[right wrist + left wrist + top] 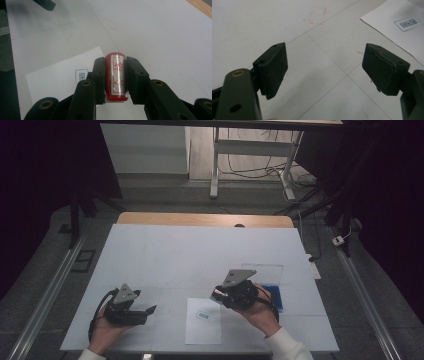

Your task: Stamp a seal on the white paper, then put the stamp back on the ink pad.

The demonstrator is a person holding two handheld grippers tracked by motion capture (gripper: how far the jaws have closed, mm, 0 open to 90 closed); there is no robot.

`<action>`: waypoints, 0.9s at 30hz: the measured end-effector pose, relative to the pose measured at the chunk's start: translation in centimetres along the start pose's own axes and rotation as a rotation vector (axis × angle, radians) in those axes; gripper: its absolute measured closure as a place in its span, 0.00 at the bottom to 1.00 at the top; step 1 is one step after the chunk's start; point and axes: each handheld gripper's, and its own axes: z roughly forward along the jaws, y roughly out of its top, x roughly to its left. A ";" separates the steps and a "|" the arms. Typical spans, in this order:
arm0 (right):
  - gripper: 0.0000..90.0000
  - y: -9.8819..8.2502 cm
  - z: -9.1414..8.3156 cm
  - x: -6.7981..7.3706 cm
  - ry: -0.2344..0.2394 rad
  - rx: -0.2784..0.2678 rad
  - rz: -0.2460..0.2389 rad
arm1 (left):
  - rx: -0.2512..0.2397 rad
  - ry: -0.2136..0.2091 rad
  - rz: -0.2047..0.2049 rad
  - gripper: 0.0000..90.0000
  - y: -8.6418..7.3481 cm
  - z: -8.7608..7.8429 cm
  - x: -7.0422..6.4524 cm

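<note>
My right gripper (115,75) is shut on a red stamp (116,76) with a white face bearing red characters; the stamp stands between the two black pads. In the high view that right gripper (220,295) hovers just right of a white sheet of paper (203,321) carrying a small blue printed mark (202,315). The same paper (63,78) lies below the held stamp in the right gripper view. My left gripper (150,310) rests near the table's front left, open, with bare table between its pads (274,67). A corner of the paper (397,27) lies ahead of it.
A blue pad (274,296) in a clear case lies right of my right hand. The white table cover (200,250) has faint red marks (317,15) and crease lines. A wooden table edge (205,219) runs along the back. Desk legs and cables stand on the floor beyond.
</note>
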 end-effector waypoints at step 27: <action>0.78 -5.3 -5.2 -5.1 -0.138 0.013 0.148 | -0.001 -0.001 0.003 0.23 0.0 -0.1 0.0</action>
